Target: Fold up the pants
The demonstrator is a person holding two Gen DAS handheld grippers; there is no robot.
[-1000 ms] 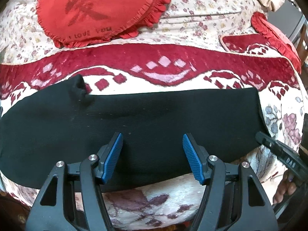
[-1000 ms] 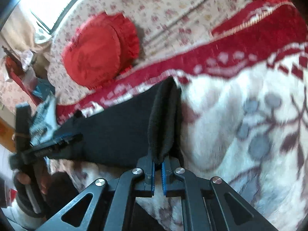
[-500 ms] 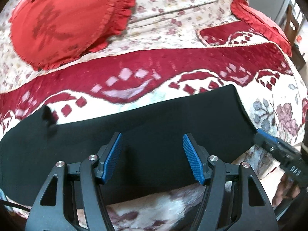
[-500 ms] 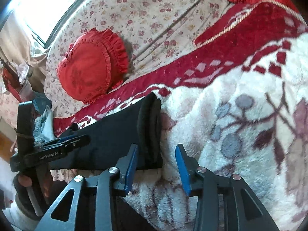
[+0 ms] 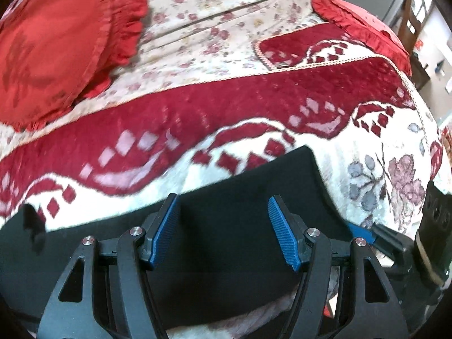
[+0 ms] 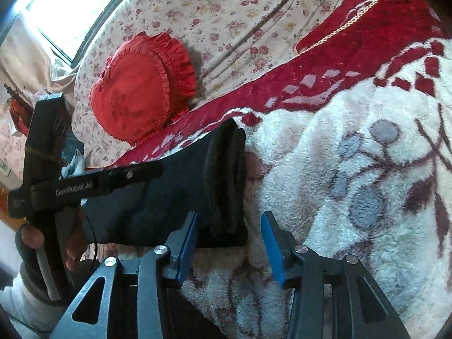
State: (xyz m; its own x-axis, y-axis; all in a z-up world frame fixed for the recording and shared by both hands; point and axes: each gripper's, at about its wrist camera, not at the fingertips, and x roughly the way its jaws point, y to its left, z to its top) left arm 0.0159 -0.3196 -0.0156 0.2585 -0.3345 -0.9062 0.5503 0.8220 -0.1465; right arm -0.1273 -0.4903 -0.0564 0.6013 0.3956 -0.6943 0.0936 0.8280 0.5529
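Observation:
The black pants (image 5: 231,226) lie flat in a long folded strip on the red and white blanket (image 5: 197,118). My left gripper (image 5: 223,226) is open and empty, hovering over the strip near its right end. In the right wrist view the pants' folded end (image 6: 223,175) lies just ahead of my right gripper (image 6: 228,240), which is open and empty with its left finger beside the cloth edge. The left gripper's body (image 6: 84,186) shows there over the pants; the right gripper's tip (image 5: 364,233) shows at the strip's right end.
A round red frilled cushion (image 5: 56,42) lies on the floral sheet behind the blanket; it also shows in the right wrist view (image 6: 141,90). Another red cushion (image 5: 364,19) sits at the far right. The bed edge runs along the near side.
My right gripper opened and let go of the pants' end, which now lies on the blanket. My left gripper moved right along the strip, staying open.

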